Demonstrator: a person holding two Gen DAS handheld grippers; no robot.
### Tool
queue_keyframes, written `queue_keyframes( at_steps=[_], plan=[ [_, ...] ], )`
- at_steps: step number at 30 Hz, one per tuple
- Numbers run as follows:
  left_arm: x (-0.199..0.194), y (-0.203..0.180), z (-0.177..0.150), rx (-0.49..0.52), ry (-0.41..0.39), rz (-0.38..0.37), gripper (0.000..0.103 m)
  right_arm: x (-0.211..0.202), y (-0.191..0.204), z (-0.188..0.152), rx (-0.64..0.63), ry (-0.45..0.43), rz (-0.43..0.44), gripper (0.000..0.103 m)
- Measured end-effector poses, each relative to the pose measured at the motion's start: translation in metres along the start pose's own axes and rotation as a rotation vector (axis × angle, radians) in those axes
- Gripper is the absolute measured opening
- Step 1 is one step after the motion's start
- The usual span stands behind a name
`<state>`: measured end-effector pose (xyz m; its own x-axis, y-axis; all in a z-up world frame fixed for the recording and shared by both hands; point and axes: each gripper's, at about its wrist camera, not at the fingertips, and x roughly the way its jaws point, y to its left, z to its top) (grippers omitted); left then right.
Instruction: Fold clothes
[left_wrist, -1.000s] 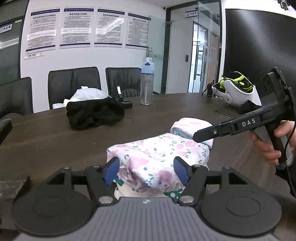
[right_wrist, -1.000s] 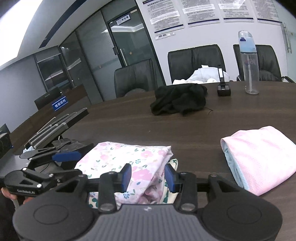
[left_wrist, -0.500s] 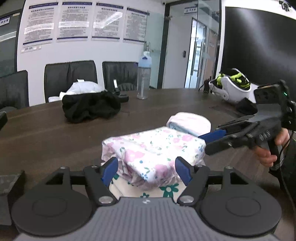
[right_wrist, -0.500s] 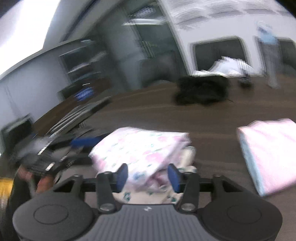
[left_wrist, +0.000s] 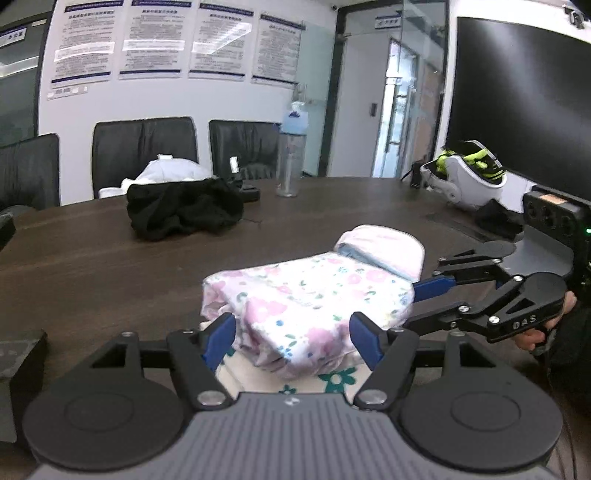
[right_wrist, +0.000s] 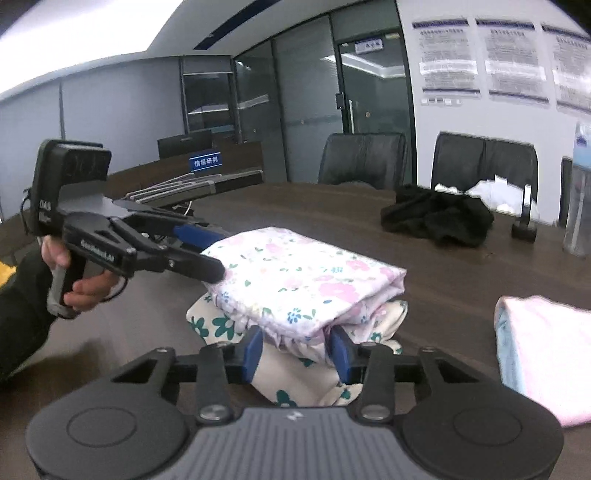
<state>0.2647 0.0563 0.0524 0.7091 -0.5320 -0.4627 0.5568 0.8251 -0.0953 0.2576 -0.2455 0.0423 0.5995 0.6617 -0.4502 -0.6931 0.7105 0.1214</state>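
Clothes (left_wrist: 314, 295) sit on dark table (left_wrist: 92, 258), meeting room.

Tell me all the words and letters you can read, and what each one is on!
"DAS": on the right gripper's black body.
"DAS": on the left gripper's housing, seen sideways.
"GenRobot.AI": along the left gripper's side, a bit blurry.
Blue desk sign: white Chinese characters, too blurred to read for sure.
Wall posters: print too small to read.
Water bottle: no readable label.
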Motion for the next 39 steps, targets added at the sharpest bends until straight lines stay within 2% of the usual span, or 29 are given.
queue_keyframes(
  at_steps=[3,5,7,9,11,12,13,14,15,17,18,19,21,24,30,35,39],
  plan=[
    [0.002,-0.001,0.001,0.005,0.009,0.026,0.070,-0.002,-0.002,0.001,0.005,-0.015,0.002,0.039],
    [0.001,-0.001,0.005,-0.004,0.006,0.034,0.070,-0.001,-0.003,0.003,0.005,0.008,-0.013,0.039],
    [-0.002,0.000,0.011,-0.023,0.004,0.057,0.071,0.000,-0.004,0.005,0.004,0.034,-0.030,0.047],
    [-0.008,-0.007,0.021,-0.031,0.001,0.112,0.070,-0.005,-0.005,0.010,-0.002,0.058,-0.062,0.053],
    [-0.022,-0.016,0.031,-0.065,-0.028,0.156,0.071,-0.018,-0.001,0.015,0.003,0.063,-0.122,0.061],
    [-0.032,-0.020,0.036,-0.094,-0.048,0.174,0.074,-0.025,0.002,0.018,0.006,0.066,-0.153,0.062],
    [-0.043,-0.024,0.038,-0.144,-0.065,0.172,0.080,-0.034,0.007,0.020,0.010,0.059,-0.179,0.067],
    [-0.054,-0.029,0.039,-0.182,-0.074,0.178,0.082,-0.042,0.013,0.022,0.014,0.050,-0.204,0.075],
    [-0.065,-0.033,0.039,-0.219,-0.081,0.186,0.084,-0.051,0.019,0.024,0.018,0.041,-0.229,0.078],
    [-0.082,-0.043,0.037,-0.259,-0.085,0.231,0.088,-0.062,0.037,0.027,0.046,0.041,-0.362,0.080],
    [-0.091,-0.049,0.035,-0.264,-0.084,0.265,0.093,-0.066,0.048,0.026,0.060,0.049,-0.429,0.080],
    [-0.098,-0.055,0.031,-0.264,-0.084,0.297,0.099,-0.071,0.059,0.022,0.073,0.046,-0.465,0.080],
    [-0.112,-0.070,0.018,-0.271,-0.083,0.350,0.103,-0.084,0.080,0.010,0.100,0.029,-0.496,0.081],
    [-0.129,-0.091,-0.009,-0.298,-0.058,0.370,0.103,-0.103,0.107,-0.010,0.148,-0.003,-0.491,0.085],
    [-0.154,-0.137,-0.070,-0.296,-0.019,0.465,0.103,-0.125,0.152,-0.051,0.245,0.028,-0.564,0.095],
    [-0.165,-0.160,-0.115,-0.352,0.032,0.461,0.103,-0.134,0.182,-0.092,0.299,0.060,-0.597,0.100],
    [-0.162,-0.178,-0.140,-0.336,0.081,0.488,0.103,-0.132,0.200,-0.118,0.330,0.097,-0.600,0.100]
  ],
)
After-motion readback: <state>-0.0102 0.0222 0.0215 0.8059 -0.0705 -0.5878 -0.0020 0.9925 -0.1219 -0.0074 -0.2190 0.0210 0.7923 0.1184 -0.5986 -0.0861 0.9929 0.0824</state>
